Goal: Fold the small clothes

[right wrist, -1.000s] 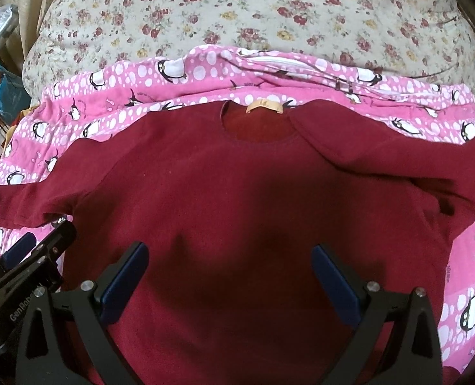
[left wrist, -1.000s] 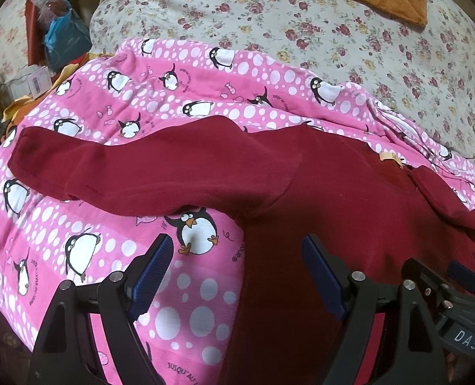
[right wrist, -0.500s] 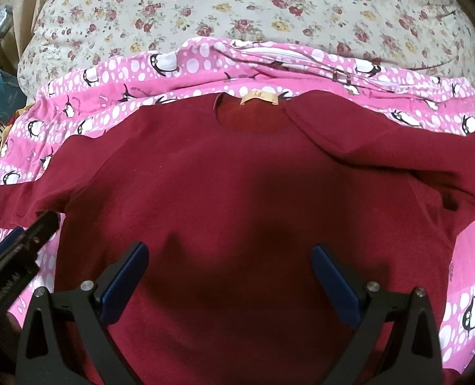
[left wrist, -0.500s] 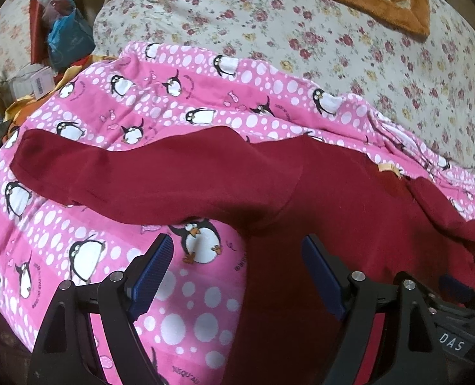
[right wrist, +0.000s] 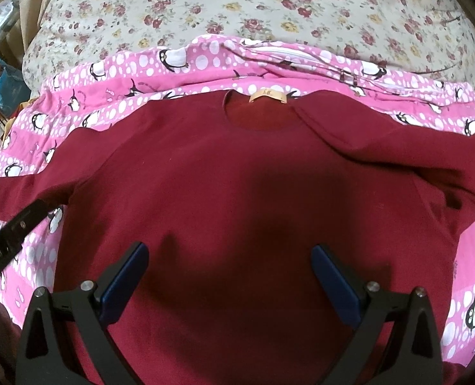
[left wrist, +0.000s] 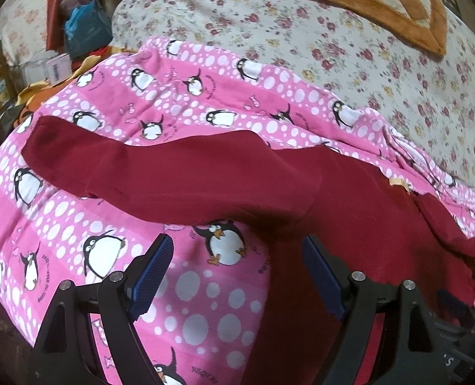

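Note:
A dark red long-sleeved shirt [right wrist: 237, 199] lies flat, front up, on a pink penguin blanket [right wrist: 115, 73], its neck label [right wrist: 267, 96] at the far side. Its left sleeve [left wrist: 160, 173] stretches out to the left. Its right sleeve [right wrist: 397, 154] is folded back across the shoulder. My left gripper [left wrist: 237, 256] is open and empty, hovering over the blanket beside the shirt's left armpit. My right gripper [right wrist: 229, 263] is open and empty above the shirt's lower body. The left gripper's body shows at the right wrist view's left edge [right wrist: 9, 234].
The pink blanket [left wrist: 205, 102] lies on a floral bedspread [left wrist: 333, 32]. An orange checked mat [left wrist: 381, 3] lies at the far side of the bed. Bags and boxes [left wrist: 83, 29] are piled off the bed's left side.
Both grippers have drawn back and shifted slightly; the left gripper has moved left, away from the right one. Both stay open. The shirt has not moved.

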`<state>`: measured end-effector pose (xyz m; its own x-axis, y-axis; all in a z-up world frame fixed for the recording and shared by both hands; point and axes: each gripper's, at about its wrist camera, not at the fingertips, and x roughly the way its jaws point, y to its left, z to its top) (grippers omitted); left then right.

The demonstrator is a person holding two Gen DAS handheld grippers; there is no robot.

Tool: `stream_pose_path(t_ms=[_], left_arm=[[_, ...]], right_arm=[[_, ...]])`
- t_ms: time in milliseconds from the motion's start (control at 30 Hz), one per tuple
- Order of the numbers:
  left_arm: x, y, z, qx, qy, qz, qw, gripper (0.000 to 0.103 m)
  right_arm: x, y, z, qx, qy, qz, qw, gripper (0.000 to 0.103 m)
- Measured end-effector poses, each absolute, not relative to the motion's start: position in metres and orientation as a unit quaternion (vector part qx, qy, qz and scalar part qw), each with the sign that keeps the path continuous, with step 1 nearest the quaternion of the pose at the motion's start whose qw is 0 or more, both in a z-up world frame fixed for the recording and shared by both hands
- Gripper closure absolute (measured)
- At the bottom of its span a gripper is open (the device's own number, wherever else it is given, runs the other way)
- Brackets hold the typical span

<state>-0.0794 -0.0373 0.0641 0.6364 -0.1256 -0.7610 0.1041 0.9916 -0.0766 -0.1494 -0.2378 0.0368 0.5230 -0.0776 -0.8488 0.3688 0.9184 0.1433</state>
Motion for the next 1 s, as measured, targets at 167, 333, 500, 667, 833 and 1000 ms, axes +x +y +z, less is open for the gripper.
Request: stream_pose_path(t_ms=[167, 333, 500, 667, 833, 1000], left_arm=[[-0.075, -0.019, 0.067, -0.030, 0.416, -0.039, 0.908, 0.038], [-0.068, 0.015, 0.068, -0.067, 0.415, -0.005, 0.907, 0.038], [-0.064, 0.038, 0.068, -0.070, 0.416, 0.032, 0.906, 0.038], [-0.060, 0.062, 0.066, -0.068, 0.412, 0.067, 0.906, 0.038], [-0.039, 0.086, 0.066, -0.037, 0.412, 0.117, 0.903, 0.038], [-0.005, 0.119, 0.064, -0.040, 0.410, 0.180, 0.893, 0.040]], right_arm=[[-0.151, -0.238, 0.037, 0.158, 0.468, -0.126, 0.860, 0.000], [-0.149, -0.237, 0.037, 0.158, 0.470, -0.120, 0.860, 0.000], [-0.147, -0.237, 0.037, 0.165, 0.471, -0.118, 0.859, 0.000], [-0.144, -0.231, 0.036, 0.159, 0.476, -0.113, 0.858, 0.000], [-0.143, -0.229, 0.038, 0.165, 0.479, -0.101, 0.856, 0.000], [-0.142, -0.227, 0.038, 0.161, 0.484, -0.096, 0.855, 0.000]])
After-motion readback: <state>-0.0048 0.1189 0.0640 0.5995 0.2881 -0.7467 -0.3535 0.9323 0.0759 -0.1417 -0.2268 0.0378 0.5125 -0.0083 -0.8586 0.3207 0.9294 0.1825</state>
